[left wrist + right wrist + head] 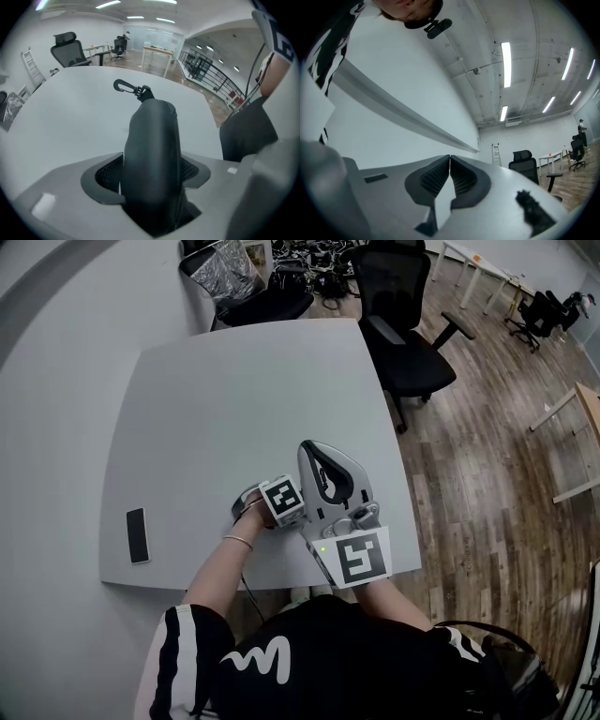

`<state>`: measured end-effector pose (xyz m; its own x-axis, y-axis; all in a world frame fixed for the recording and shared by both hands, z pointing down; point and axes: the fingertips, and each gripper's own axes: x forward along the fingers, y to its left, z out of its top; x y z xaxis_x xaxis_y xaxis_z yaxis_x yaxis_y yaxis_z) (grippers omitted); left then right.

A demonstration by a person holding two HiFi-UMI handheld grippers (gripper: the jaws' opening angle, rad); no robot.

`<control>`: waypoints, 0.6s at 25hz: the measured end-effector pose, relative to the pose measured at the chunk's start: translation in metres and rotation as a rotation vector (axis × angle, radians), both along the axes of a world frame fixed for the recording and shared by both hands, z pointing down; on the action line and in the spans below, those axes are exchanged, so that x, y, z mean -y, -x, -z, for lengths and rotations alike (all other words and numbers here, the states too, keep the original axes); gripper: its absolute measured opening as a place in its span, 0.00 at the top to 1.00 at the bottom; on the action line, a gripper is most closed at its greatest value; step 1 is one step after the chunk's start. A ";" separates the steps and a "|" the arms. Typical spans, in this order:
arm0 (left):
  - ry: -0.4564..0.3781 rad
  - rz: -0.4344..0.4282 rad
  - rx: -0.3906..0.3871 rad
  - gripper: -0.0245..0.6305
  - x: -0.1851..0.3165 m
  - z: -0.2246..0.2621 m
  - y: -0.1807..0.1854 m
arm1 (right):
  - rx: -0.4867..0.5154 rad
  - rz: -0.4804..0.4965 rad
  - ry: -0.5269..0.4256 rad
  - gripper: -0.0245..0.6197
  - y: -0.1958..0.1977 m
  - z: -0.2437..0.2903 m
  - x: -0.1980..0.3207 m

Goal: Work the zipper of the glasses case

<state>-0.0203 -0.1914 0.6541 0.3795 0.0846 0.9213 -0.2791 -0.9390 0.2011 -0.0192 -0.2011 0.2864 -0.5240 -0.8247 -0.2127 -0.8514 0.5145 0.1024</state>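
**Left gripper has the glasses case, right one is doing nothing**

Looking along the left gripper, the dark glasses case sits right between the jaws. The meshed pads are clamped on its sides, so that counts as a proper grasp. The case runs away from the jaws across the grey table. At its far end there's a little black carabiner clip, which looks like it's lying on the tabletop. I can't make out the zipper pull anywhere.

From the head view, all of this is at the near edge of the table, just in front of the person. The left gripper's marker cube covers the case completely (so don't bother hunting for it there). The left hand is wrapped around the gripper just beside the cube.

The right gripper lies just beside the left one, on its right, and points away from the person. In its own view the jaws are pressed together at the tips with nothing between them. It's aimed past the table at a white wall and the ceiling lights.

Other stuff:
- A black phone lies flat near the left edge of the table, well apart from both grippers.
- A black office chair stands on the wood floor past the right side of the table.
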 end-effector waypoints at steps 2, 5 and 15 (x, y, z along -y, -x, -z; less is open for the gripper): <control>0.031 0.077 -0.091 0.47 0.002 0.015 0.001 | 0.009 -0.009 0.015 0.95 -0.003 0.001 -0.001; 0.102 0.253 -0.340 0.47 0.008 0.058 0.007 | 0.040 -0.032 -0.011 0.95 -0.013 0.005 0.001; -0.106 0.420 -0.853 0.48 0.031 0.217 0.008 | 0.063 -0.085 -0.033 0.95 -0.020 0.014 0.009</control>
<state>-0.0283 -0.2223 0.4371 0.9070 -0.2794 0.3152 -0.3960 -0.8204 0.4125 0.0008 -0.2101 0.2720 -0.4367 -0.8578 -0.2710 -0.8973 0.4370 0.0628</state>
